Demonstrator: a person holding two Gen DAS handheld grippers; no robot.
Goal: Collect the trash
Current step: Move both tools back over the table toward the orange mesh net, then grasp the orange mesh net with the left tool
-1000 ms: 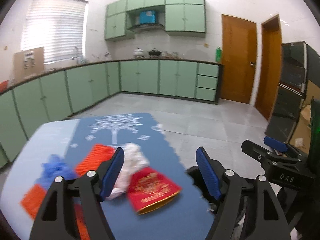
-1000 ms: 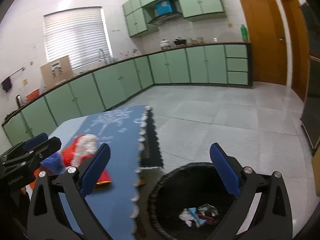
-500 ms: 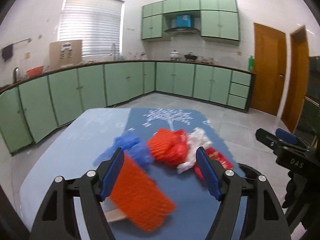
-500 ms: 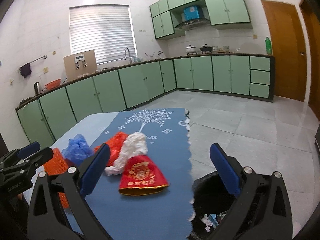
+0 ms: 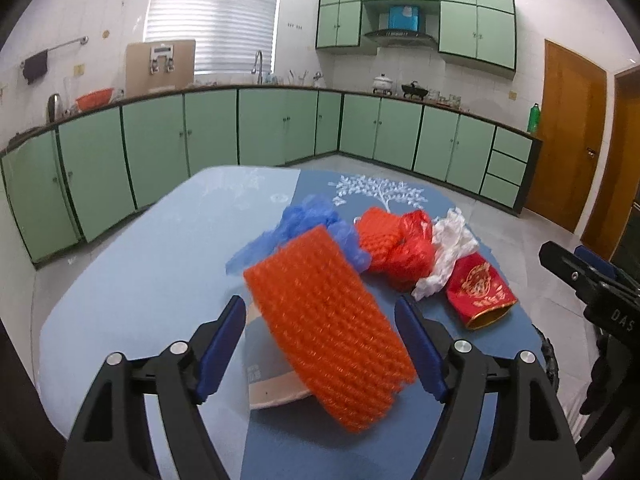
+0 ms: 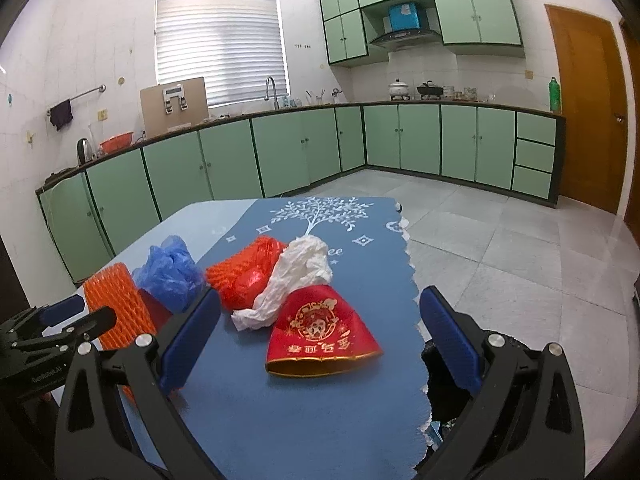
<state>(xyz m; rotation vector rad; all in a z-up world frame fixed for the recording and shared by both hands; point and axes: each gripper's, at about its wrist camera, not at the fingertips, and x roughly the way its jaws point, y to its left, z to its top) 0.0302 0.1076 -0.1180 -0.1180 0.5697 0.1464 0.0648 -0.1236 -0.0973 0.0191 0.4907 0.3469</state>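
Beside the table (image 6: 192,216), a black bin (image 6: 444,384) with scraps; both tools (image 5: 320,340) (image 6: 320,336) wide, empty.

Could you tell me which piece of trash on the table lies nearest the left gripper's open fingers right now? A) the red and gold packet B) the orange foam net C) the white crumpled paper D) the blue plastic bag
B: in the left wrist view the orange foam net lies in front of the open left gripper, between its fingers' lines, with no pad pressing on it.
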